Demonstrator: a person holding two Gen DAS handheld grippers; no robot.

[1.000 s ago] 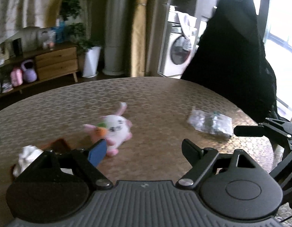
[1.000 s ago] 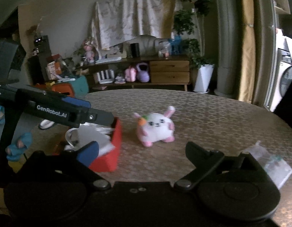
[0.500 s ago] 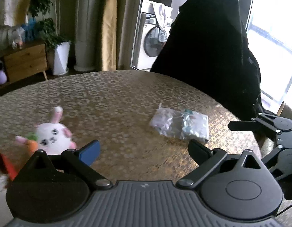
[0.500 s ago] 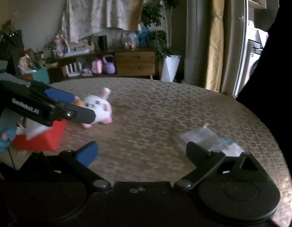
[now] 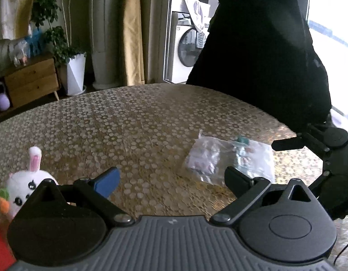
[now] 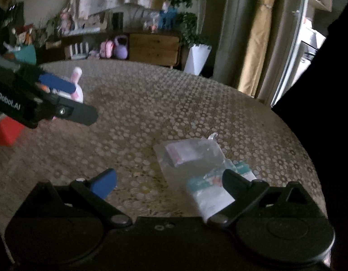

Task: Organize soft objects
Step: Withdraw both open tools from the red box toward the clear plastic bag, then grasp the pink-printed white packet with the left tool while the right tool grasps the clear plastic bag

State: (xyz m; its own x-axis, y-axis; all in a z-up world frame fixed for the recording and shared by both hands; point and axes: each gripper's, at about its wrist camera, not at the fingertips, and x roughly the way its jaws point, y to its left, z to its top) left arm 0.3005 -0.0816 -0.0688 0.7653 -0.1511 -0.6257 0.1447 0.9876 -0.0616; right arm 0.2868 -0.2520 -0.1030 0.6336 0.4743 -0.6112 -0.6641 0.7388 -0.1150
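A clear plastic bag [image 5: 228, 158] with small packets inside lies flat on the gold-patterned round table [image 5: 140, 124], towards its right side. My left gripper [image 5: 171, 179] hovers open just short of the bag, with nothing between its fingers. My right gripper [image 6: 169, 180] is open too; its black finger overlaps the near corner of the bag [image 6: 196, 155] without pressing on it. A white and pink plush bunny [image 5: 27, 185] sits at the far left beside a red box [image 5: 0, 248]. In the right wrist view the left gripper [image 6: 80, 103] partly hides the bunny [image 6: 77, 83].
A tall black draped shape [image 5: 264, 56] stands close behind the table's right edge. One finger [image 5: 286, 144] of the right gripper shows at the right of the left wrist view. Across the room are a washing machine [image 5: 189, 45], a wooden sideboard [image 6: 153, 47] and a white planter [image 5: 75, 72].
Both views have swung right, from the plush bunny to the plastic bag, and dropped closer to the table. The left jaws have spread a little wider. The bag now lies just ahead of both grippers.
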